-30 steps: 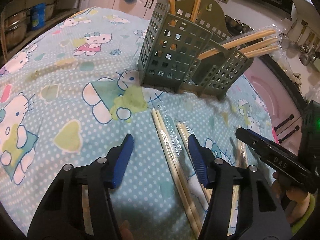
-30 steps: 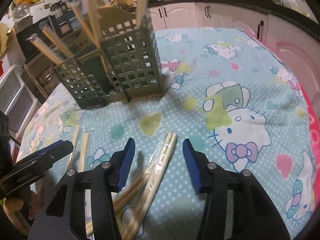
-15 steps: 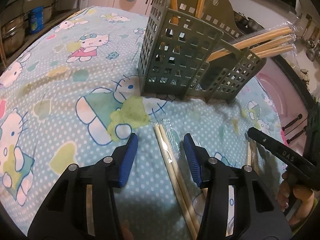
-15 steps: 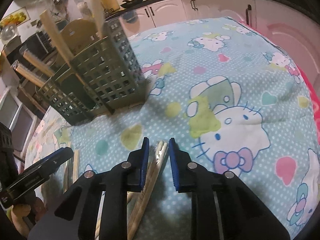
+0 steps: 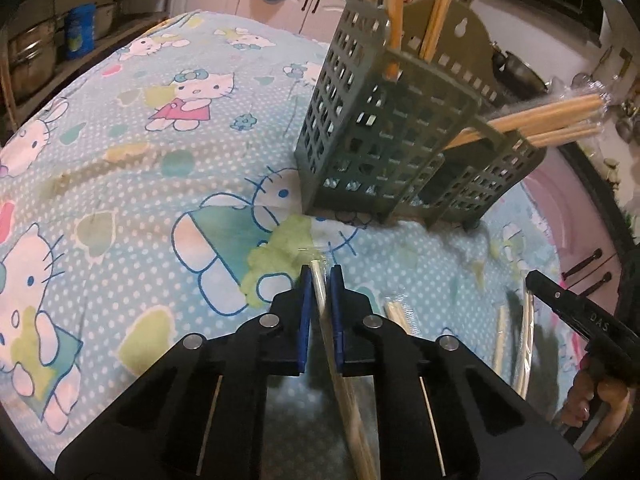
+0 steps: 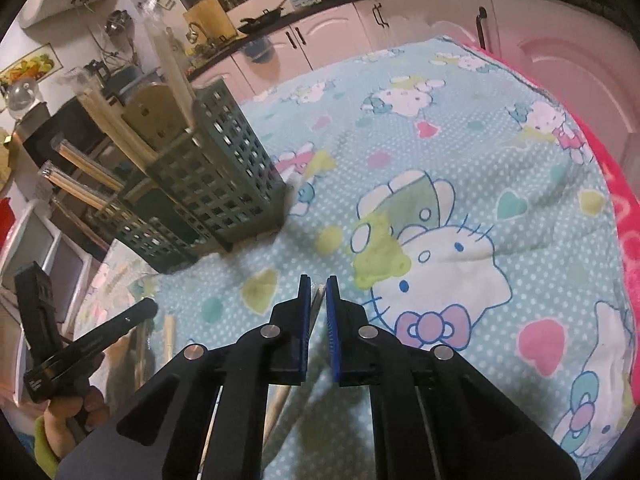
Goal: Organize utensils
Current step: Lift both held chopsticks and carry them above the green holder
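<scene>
My left gripper (image 5: pixel 320 276) is shut on a plastic-wrapped pair of wooden chopsticks (image 5: pixel 345 384) that runs back between its blue pads. My right gripper (image 6: pixel 317 286) is shut on another wrapped chopstick pair (image 6: pixel 280 400). The green slotted utensil holder (image 5: pixel 384 128) stands ahead on the tablecloth and holds several chopstick pairs; it also shows in the right wrist view (image 6: pixel 208 188). More wrapped chopsticks (image 5: pixel 516 344) lie on the cloth to the right of the left gripper.
A blue Hello Kitty tablecloth (image 5: pixel 140 152) covers the table. The right gripper's body (image 5: pixel 580 316) shows at the right edge of the left wrist view, and the left gripper's body (image 6: pixel 92 340) at the left of the right wrist view. Kitchen cabinets stand behind.
Both grippers have closed from wide open onto wrapped chopstick pairs. Both have moved forward toward the utensil holder.
</scene>
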Available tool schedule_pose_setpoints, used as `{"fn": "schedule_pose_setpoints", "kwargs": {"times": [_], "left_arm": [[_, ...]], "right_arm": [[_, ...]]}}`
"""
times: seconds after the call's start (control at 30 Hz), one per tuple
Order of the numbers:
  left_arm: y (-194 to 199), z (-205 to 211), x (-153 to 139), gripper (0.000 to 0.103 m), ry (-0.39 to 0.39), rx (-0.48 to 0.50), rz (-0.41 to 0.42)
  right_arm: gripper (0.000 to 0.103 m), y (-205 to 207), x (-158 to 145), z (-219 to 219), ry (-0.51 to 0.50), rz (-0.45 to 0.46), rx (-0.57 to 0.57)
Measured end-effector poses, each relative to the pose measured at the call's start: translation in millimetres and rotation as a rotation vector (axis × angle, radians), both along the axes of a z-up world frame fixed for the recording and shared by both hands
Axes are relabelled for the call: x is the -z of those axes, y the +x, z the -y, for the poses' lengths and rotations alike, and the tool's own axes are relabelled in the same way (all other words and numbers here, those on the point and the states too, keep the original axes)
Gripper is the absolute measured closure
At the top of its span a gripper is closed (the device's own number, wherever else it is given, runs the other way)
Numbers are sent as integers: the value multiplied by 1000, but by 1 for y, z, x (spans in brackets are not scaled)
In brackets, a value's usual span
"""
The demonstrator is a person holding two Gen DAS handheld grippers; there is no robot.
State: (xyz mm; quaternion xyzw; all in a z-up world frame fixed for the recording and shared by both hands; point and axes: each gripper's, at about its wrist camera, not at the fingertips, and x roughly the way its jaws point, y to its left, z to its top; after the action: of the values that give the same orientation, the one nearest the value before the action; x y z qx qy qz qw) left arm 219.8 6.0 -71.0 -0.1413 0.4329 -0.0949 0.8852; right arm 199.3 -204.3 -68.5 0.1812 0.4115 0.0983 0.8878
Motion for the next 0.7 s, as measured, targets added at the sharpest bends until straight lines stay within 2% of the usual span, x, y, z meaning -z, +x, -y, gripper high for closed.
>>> {"fn": "schedule_pose_setpoints", "kwargs": {"times": [0.37,0.7], "left_arm": [[-25,-3,-47,101,-57,2,125],[-43,-4,-93,102,-77,-17,250]], "right_arm": [[97,-24,-44,7,21,114,-5],[98,-47,-88,-3,31,237,-40]]}}
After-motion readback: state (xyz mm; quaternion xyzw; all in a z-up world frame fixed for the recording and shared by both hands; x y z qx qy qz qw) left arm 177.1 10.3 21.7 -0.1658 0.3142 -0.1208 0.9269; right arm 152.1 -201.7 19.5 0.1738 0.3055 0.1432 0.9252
